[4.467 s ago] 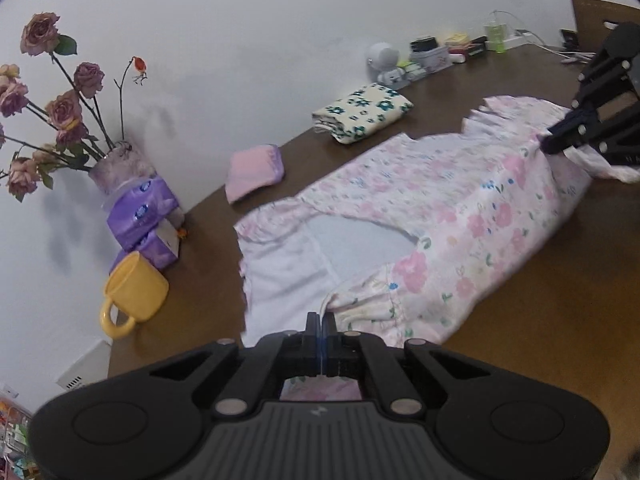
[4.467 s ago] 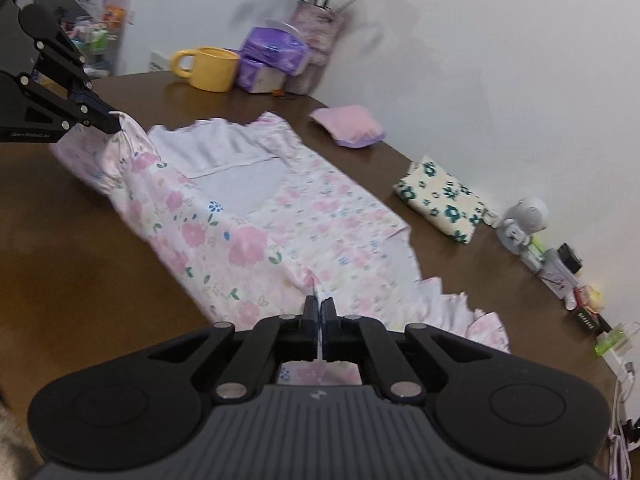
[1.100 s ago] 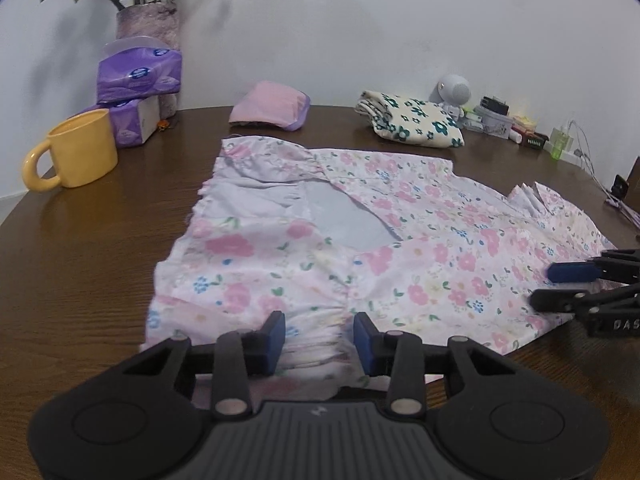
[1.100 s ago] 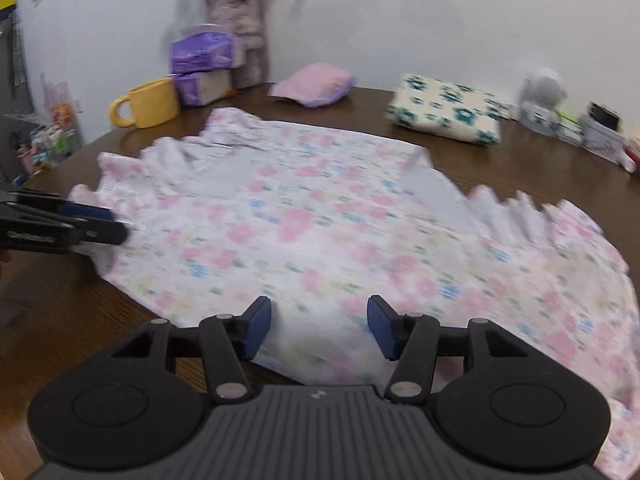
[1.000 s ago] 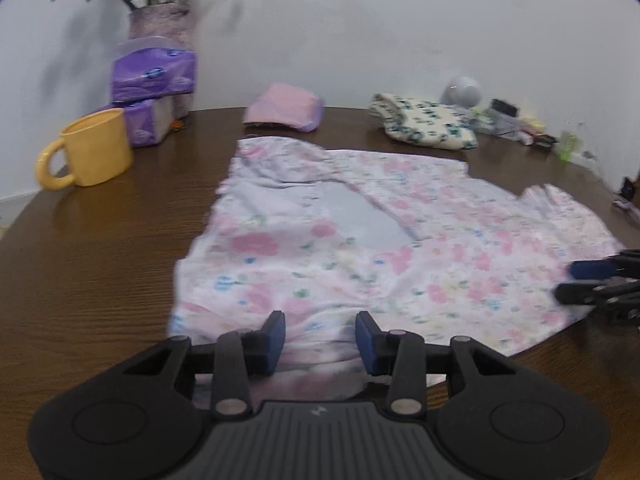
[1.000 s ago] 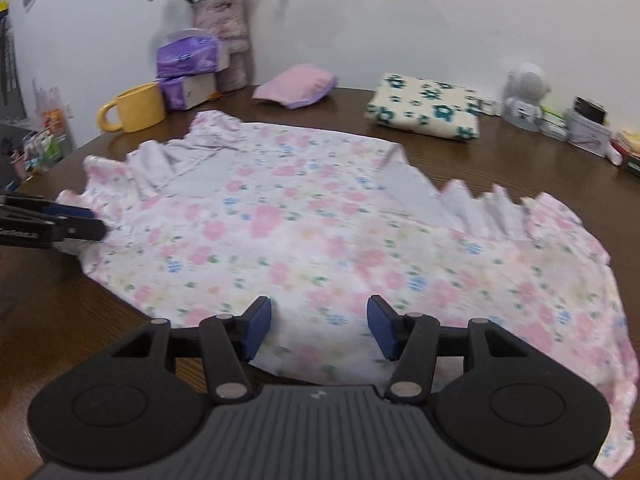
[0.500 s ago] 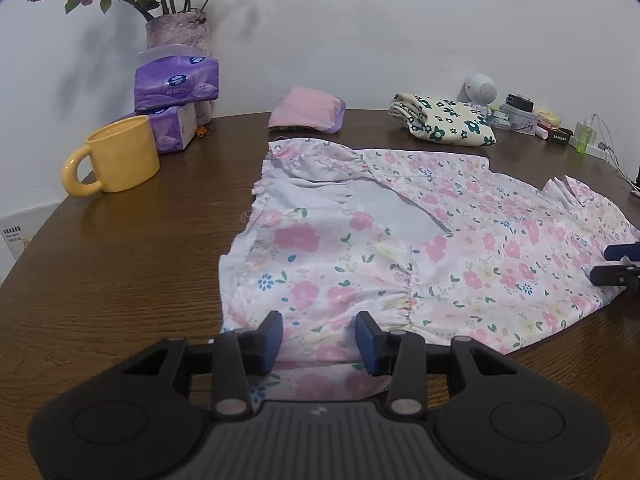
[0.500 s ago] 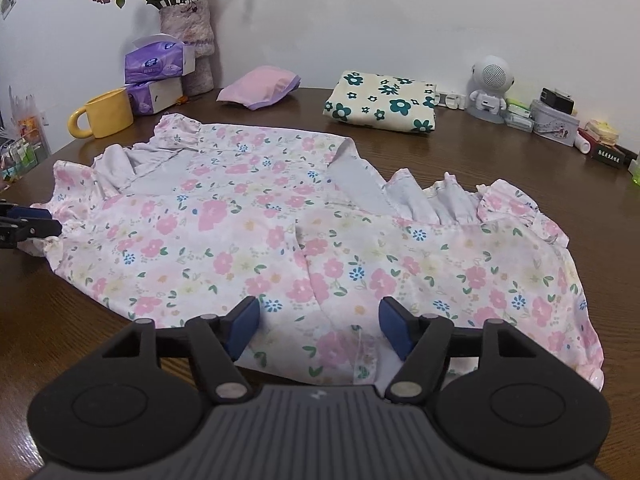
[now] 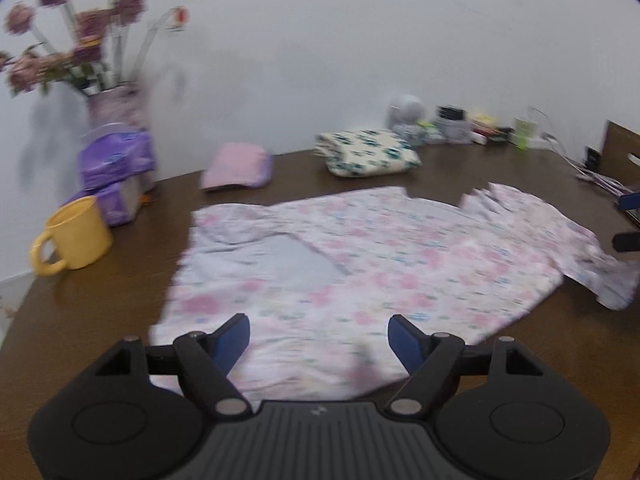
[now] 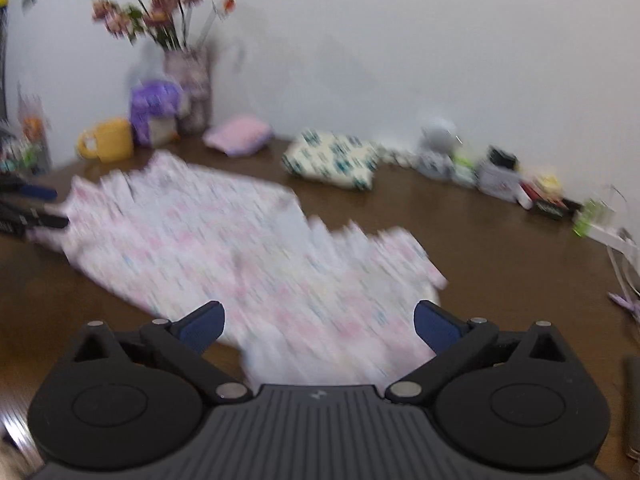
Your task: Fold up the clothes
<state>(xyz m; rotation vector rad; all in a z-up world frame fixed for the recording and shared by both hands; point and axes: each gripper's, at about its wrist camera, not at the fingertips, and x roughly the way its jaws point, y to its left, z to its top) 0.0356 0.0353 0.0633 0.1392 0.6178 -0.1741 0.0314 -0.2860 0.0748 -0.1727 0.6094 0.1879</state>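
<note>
My left hand-held gripper (image 9: 319, 332) is spread wide and holds nothing, and my right hand-held gripper (image 10: 319, 322) is just as wide and just as empty. Between them, spread flat on the dark brown wooden surface (image 9: 100, 292), lies the pale pink floral cotton garment with ruffled edges (image 9: 360, 256). Its near hem sits directly under and between the blue-padded fingers (image 9: 234, 338) of my left hand-held gripper, and its ruffled end reaches under the front of my right one; in the left view I can see the tips of the right hand-held gripper just beside the far flap.

I judge this cloth to be thin, light and limp. It will drape and slide easily on the smooth wood, and a single pinch will lift only a corner while the rest trails. So I want to take it at the edges, one grip at each end of the near hem or at the corners of the side to be turned over, and carry both ends evenly so the fold lands straight. The ruffles look bulky and may bunch.

Both views are smeared by motion, so I cannot tell fine creases. The folded cream cloth with dark green flowers (image 9: 368, 157) and the small folded pink cloth (image 9: 238, 165) lie well apart, near the wall.
</note>
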